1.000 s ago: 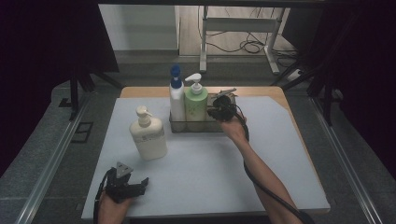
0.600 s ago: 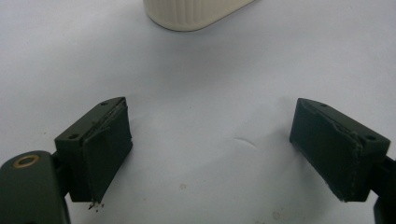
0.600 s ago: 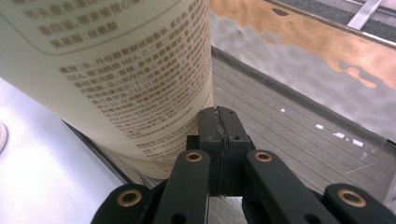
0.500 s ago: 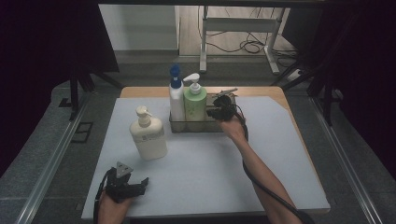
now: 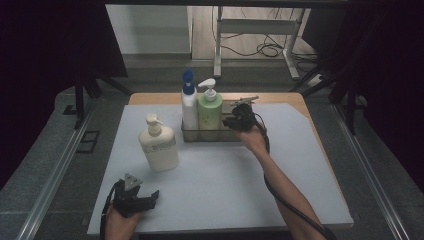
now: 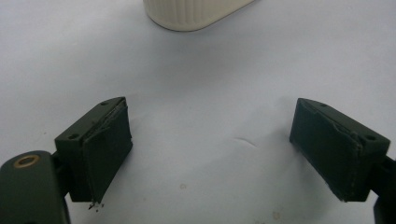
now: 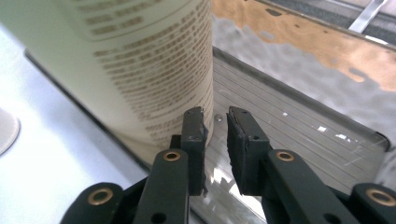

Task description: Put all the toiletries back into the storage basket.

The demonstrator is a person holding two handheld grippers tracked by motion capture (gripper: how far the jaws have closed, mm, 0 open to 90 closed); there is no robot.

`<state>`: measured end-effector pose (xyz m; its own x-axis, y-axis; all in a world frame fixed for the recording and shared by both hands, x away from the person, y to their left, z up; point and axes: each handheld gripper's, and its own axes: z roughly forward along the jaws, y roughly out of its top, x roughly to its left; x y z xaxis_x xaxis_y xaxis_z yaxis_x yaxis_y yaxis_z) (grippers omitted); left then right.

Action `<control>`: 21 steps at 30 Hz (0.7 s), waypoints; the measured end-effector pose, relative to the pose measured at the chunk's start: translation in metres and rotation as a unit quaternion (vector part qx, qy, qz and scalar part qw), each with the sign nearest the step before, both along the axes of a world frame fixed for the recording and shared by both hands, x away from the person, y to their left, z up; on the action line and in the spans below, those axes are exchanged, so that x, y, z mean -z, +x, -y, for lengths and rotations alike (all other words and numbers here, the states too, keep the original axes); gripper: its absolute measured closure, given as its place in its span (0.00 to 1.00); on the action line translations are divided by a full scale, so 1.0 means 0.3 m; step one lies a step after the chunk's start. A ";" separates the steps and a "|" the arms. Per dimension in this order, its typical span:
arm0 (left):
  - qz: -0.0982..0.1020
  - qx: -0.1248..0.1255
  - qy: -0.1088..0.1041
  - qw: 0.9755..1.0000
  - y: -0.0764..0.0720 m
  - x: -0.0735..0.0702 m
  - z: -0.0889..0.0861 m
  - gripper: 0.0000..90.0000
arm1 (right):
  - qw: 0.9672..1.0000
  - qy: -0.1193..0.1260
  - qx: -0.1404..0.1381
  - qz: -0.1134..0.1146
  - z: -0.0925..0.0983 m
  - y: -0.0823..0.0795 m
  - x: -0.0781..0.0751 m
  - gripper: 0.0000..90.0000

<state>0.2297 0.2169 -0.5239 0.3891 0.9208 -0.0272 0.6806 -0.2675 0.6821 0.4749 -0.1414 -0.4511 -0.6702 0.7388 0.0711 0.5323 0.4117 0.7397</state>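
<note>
Green pump bottle [image 5: 210, 114] is stood in the clear tray [image 5: 200, 136] at the counter's [image 5: 300, 170] far side, beside a blue-capped white bottle [image 5: 189, 107]. Right hand-held gripper [image 7: 215, 122] is held just beside its base, jaws narrowly parted, having just been opening, nothing between them. Left hand-held gripper [image 6: 210, 144] is rested near the counter's front edge, jaws spread wide, near a cream pump bottle [image 5: 158, 146].

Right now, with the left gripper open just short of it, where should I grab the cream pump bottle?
Probably low on the body of the cream pump bottle, not the pump head. It stands upright and its body is oval, so bring the left gripper in level from the bottle's left end and close on the two broad faces.
</note>
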 end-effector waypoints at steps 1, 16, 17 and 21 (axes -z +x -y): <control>0.000 0.000 0.000 1.000 0.000 0.000 0.000 0.14 | 1.000 0.001 -0.002 0.002 0.007 -0.007 -0.006 0.83; 0.000 0.000 -0.001 1.000 0.000 0.000 0.001 0.14 | 0.999 0.011 -0.033 0.025 0.109 -0.142 -0.097 0.50; 0.000 0.000 -0.001 1.000 0.000 0.000 0.000 0.14 | 0.999 0.012 -0.035 0.028 0.115 -0.155 -0.100 0.49; 0.000 -0.001 -0.001 1.000 0.000 0.000 0.001 0.14 | 0.998 0.012 -0.040 0.038 0.139 -0.210 -0.108 0.45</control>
<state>0.2297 0.2167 -0.5240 0.3882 0.9211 -0.0287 0.6805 -0.2655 0.6830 0.4119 -0.1831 -0.4186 -0.7318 0.6807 0.0334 0.4392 0.4335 0.7869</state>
